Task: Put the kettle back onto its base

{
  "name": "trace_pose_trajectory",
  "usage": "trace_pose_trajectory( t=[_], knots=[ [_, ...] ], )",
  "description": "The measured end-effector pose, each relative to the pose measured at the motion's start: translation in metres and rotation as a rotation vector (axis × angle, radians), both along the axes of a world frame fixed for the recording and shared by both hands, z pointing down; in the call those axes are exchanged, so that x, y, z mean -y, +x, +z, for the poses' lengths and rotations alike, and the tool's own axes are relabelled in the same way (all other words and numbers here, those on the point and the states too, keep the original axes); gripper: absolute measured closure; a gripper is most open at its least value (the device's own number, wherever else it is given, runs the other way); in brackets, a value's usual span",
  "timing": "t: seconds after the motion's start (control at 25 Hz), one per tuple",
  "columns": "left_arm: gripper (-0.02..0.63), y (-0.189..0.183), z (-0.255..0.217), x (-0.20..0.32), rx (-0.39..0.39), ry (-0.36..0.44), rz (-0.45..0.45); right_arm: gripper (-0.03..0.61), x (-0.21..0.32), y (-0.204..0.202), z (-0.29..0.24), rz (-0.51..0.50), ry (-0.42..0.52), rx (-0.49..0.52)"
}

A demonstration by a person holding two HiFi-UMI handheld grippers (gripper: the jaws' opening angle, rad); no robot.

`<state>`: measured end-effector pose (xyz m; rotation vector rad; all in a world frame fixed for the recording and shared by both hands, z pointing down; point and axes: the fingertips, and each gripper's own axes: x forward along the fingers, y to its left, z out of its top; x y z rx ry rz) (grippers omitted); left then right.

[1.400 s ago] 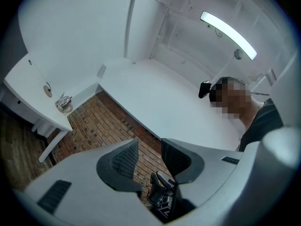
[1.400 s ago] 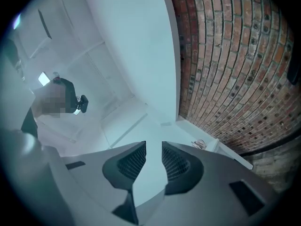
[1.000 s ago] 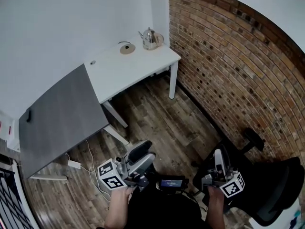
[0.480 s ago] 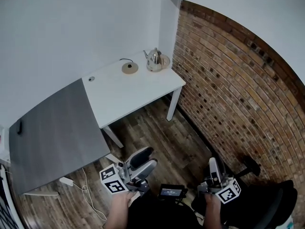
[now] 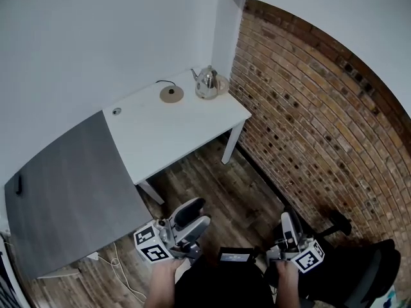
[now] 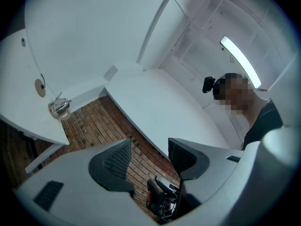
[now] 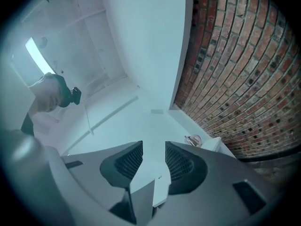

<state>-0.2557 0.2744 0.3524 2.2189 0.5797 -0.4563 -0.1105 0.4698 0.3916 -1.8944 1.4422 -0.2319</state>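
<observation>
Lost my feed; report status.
Left gripper open, empty; right gripper just opened wider, empty. Kettle off its base, beside it on white table. Nothing blocking approach.

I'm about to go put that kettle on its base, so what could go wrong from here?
1. The kettle stands near the white table's far corner by the brick wall; a clumsy grab might knock it off or into the wall.
2. The base is a small flat disc beside it; an off-centre landing could leave the kettle tilted.
3. A loose cable lies on the floor on your way; you might trip.
</observation>
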Motion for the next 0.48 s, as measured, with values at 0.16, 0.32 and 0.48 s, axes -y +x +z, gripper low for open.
trace_pose_trajectory(
  t=[0.16,0.32,0.48],
  knots=[
    [0.368,0.009,0.003,0.013,0.008,-0.004,-0.003,0.446,0.010,0.006,0.004,-0.010,0.001,0.019],
    [0.368,0.019,0.006,0.016,0.032,-0.007,-0.013,0.446,0.022,0.020,0.008,-0.037,0.009,0.041],
    [0.368,0.031,0.011,0.032,0.041,-0.012,-0.052,0.446,0.047,0.039,0.013,-0.091,0.043,0.059]
  ],
)
